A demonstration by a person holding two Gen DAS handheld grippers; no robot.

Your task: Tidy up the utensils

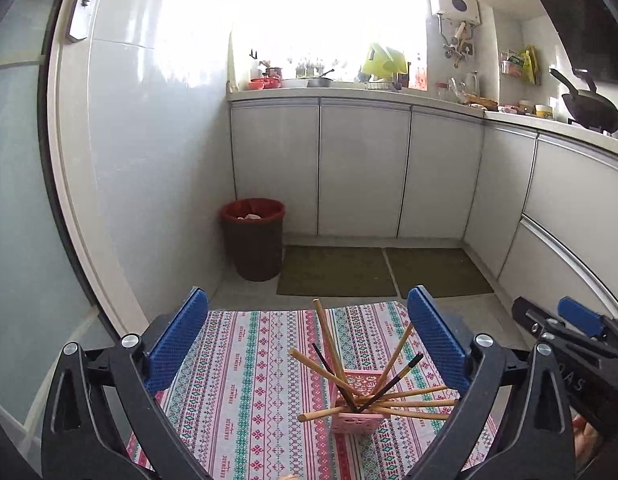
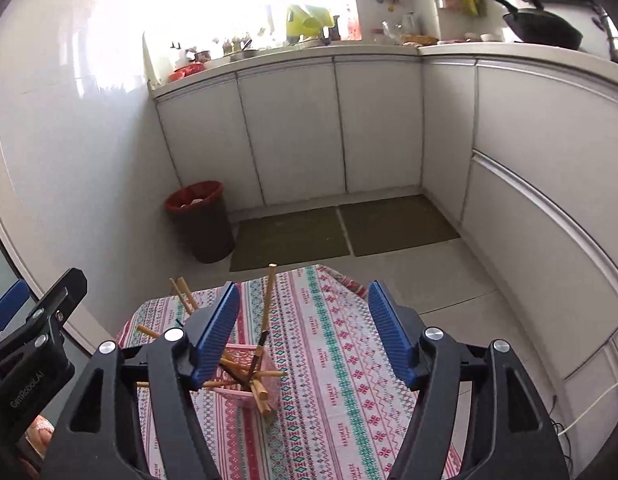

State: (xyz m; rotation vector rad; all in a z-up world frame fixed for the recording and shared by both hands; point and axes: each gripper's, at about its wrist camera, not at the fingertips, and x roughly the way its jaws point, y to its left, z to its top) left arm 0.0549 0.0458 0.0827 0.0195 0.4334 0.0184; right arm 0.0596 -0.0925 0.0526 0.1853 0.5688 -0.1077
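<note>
A small pink perforated basket [image 1: 355,422] stands on a table with a patterned pink, green and white cloth [image 1: 245,380]. Several wooden and dark chopsticks [image 1: 327,334] stick out of the basket, fanned in all directions. My left gripper [image 1: 309,314] is open and empty, above and behind the basket. My right gripper [image 2: 303,304] is open and empty, above the cloth [image 2: 341,360], with the basket [image 2: 245,394] and its chopsticks [image 2: 267,300] below its left finger. Each gripper shows at the edge of the other's view.
A dark bin with a red liner [image 1: 253,240] stands on the floor by the left wall. White cabinets [image 1: 361,168] line the back and right. Two floor mats [image 1: 337,272] lie beyond the table. A wok [image 1: 589,110] sits on the counter.
</note>
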